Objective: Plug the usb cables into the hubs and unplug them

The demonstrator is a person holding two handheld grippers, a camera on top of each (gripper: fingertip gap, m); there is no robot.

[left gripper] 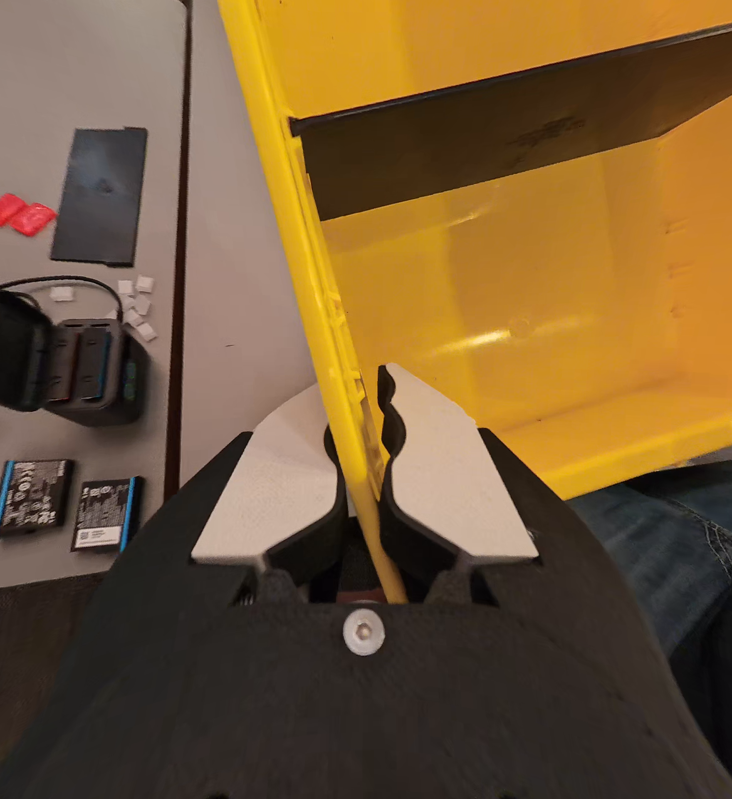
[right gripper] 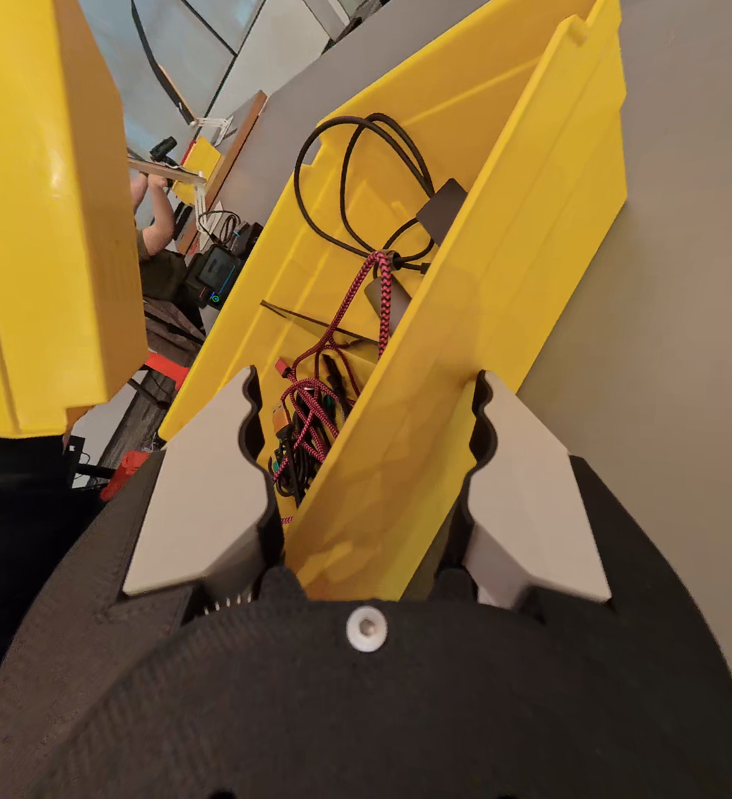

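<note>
My left gripper (left gripper: 355,385) is shut on the side wall of an empty yellow bin (left gripper: 528,302) with a black divider (left gripper: 485,142), and holds it tilted above the table edge. That bin also shows at the upper left of the right wrist view (right gripper: 44,216). My right gripper (right gripper: 366,376) is open and straddles the side wall of a second yellow bin (right gripper: 507,259). Inside that bin lie a red-black braided cable (right gripper: 308,402), a looped black cable (right gripper: 347,173), an orange USB plug (right gripper: 280,417), a dark hub (right gripper: 442,207) and a grey hub (right gripper: 388,302).
On the grey table (left gripper: 234,259) to the left lie a black charger case (left gripper: 92,372), two batteries (left gripper: 31,497), a black panel (left gripper: 100,194), red pieces (left gripper: 16,214) and small white pieces (left gripper: 139,307). A person's jeans (left gripper: 679,540) are at the lower right. Another person (right gripper: 157,233) is far behind. Spacing between my two grippers at the tips: around 40 centimeters. It is some 20 centimeters from my left tips to the black charger case (left gripper: 92,372).
</note>
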